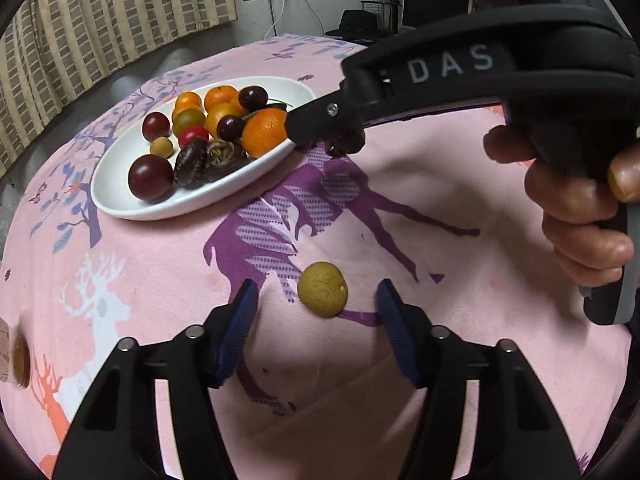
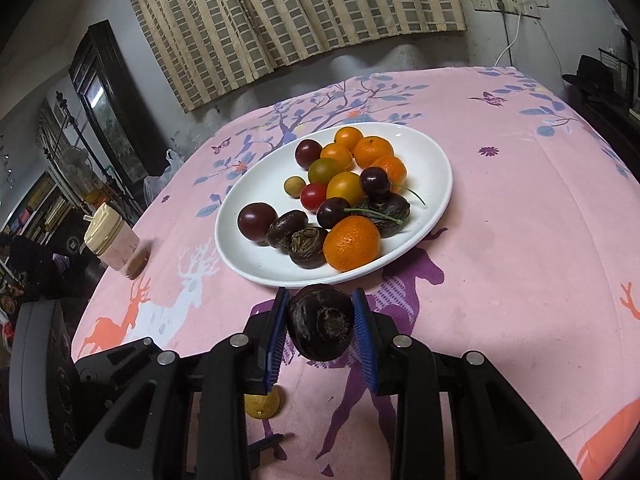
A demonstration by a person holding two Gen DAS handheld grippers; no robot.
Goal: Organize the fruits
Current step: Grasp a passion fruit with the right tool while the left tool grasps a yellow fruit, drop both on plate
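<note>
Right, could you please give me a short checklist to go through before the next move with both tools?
1. Right tool shut on the dark brown water chestnut: ok.
2. Free space on the white oval plate for it: ok, bare patch at the near left.
3. Small yellow-brown round fruit lies between the left tool's blue pads: ok.
4. Left pads pressing on that fruit: not ok, gaps on both sides.
5. Lidded pink cup clear of both tools: ok.
6. Firmness of the right grip: cannot tell.
</note>
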